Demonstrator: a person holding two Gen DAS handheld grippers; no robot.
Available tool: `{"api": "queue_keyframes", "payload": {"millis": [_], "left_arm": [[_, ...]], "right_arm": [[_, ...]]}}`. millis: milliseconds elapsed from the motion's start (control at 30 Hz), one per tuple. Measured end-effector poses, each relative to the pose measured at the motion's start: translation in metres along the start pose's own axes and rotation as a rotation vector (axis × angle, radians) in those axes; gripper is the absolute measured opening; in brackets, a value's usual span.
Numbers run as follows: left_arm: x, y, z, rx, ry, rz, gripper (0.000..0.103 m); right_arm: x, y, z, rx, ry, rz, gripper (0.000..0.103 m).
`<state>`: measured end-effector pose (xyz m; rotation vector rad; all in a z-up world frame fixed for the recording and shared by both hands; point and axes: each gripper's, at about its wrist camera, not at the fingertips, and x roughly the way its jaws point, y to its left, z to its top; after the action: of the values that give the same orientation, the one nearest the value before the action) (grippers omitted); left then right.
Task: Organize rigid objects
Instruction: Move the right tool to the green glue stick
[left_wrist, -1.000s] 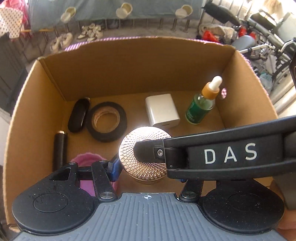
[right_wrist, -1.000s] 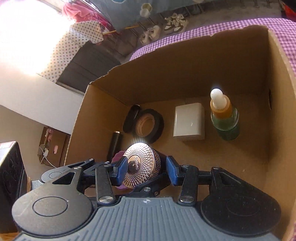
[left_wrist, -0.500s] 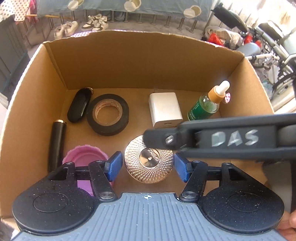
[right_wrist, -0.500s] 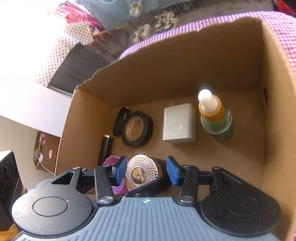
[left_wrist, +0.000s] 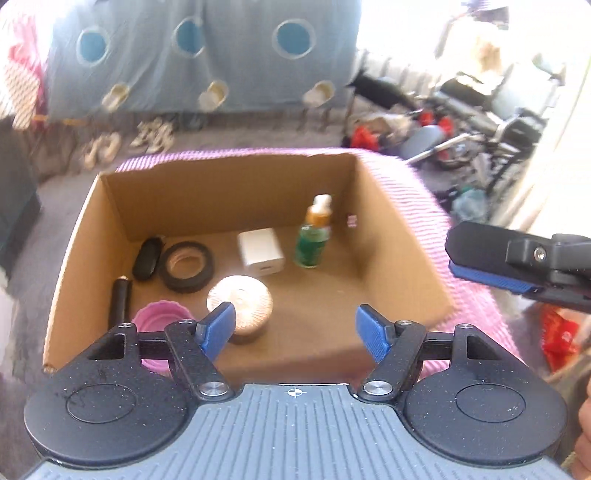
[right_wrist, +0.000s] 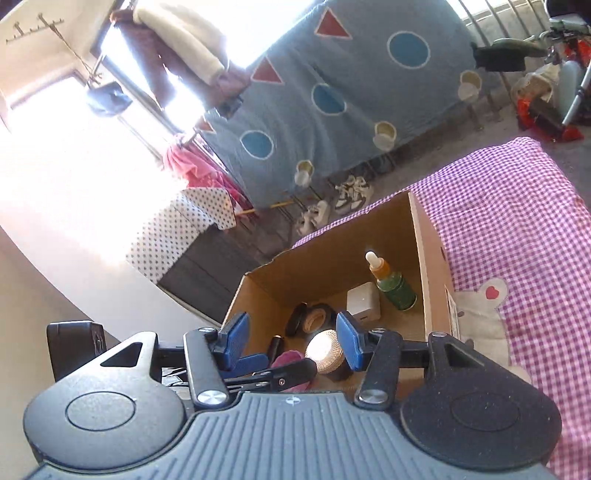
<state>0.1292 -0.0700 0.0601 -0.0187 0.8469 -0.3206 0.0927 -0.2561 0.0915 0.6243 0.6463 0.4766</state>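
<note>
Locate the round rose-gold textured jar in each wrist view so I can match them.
Left wrist: round rose-gold textured jar on the box floor, lower centre-left.
Right wrist: same jar, glaring, low centre.
Shared landmark: green dropper bottle standing in the cardboard box.

- L gripper (left_wrist: 295, 325): I see the jaws apart w/ nothing between them; they've just been opening.
- Cardboard box (left_wrist: 402, 236) sits on pink checked cloth (left_wrist: 424, 199).
- Inside: rose-gold round jar (left_wrist: 242, 301) near front, pink cup (left_wrist: 157, 315) beside it, black tube (left_wrist: 120, 301) at L wall.
- Further back: black tape roll (left_wrist: 188, 266), black case (left_wrist: 147, 253), white charger (left_wrist: 260, 251), green dropper bottle (left_wrist: 314, 236) upright.
- R gripper finger (left_wrist: 517, 262) at R edge, outside box.
</note>
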Motion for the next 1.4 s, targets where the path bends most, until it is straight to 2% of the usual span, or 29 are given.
{"api": "queue_keyframes", "payload": {"millis": [167, 333, 567, 667, 800, 933, 1033, 1200, 1333, 1400], "left_arm": [[-0.027, -0.011, -0.024, 0.035, -0.036, -0.085, 0.072], [-0.033, -0.008, -0.061, 0.032, -0.006, -0.132, 0.072], [-0.013, -0.008, -0.105, 0.067, 0.018, -0.074, 0.072], [0.002, -0.007, -0.111, 0.074, 0.013, -0.041, 0.07], [0.019, 0.002, -0.114, 0.072, 0.004, -0.023, 0.068], [0.035, 0.015, -0.117, 0.053, 0.024, -0.031, 0.061], [0.04, 0.023, -0.117, 0.039, 0.031, -0.047, 0.059], [0.039, 0.033, -0.119, 0.024, 0.034, -0.074, 0.059], [0.03, 0.042, -0.122, 0.022, 0.038, -0.094, 0.059], [0.026, 0.048, -0.123, 0.007, 0.043, -0.097, 0.059]], "right_arm": [[-0.031, 0.003, -0.034, 0.019, -0.036, 0.016, 0.055], [-0.036, 0.003, -0.072, 0.02, -0.007, -0.008, 0.055], [0.0, 0.003, -0.09, -0.049, 0.122, -0.028, 0.055], [0.027, 0.007, -0.095, -0.094, 0.18, -0.05, 0.055], [0.066, 0.008, -0.09, -0.144, 0.247, -0.063, 0.048], [0.104, 0.005, -0.086, -0.179, 0.302, -0.076, 0.045], [0.125, 0.001, -0.089, -0.184, 0.345, -0.083, 0.038], [0.136, -0.001, -0.106, -0.147, 0.395, -0.069, 0.038], [0.125, 0.004, -0.119, -0.107, 0.448, -0.026, 0.038], [0.119, 0.008, -0.12, -0.101, 0.445, -0.024, 0.038]]}}
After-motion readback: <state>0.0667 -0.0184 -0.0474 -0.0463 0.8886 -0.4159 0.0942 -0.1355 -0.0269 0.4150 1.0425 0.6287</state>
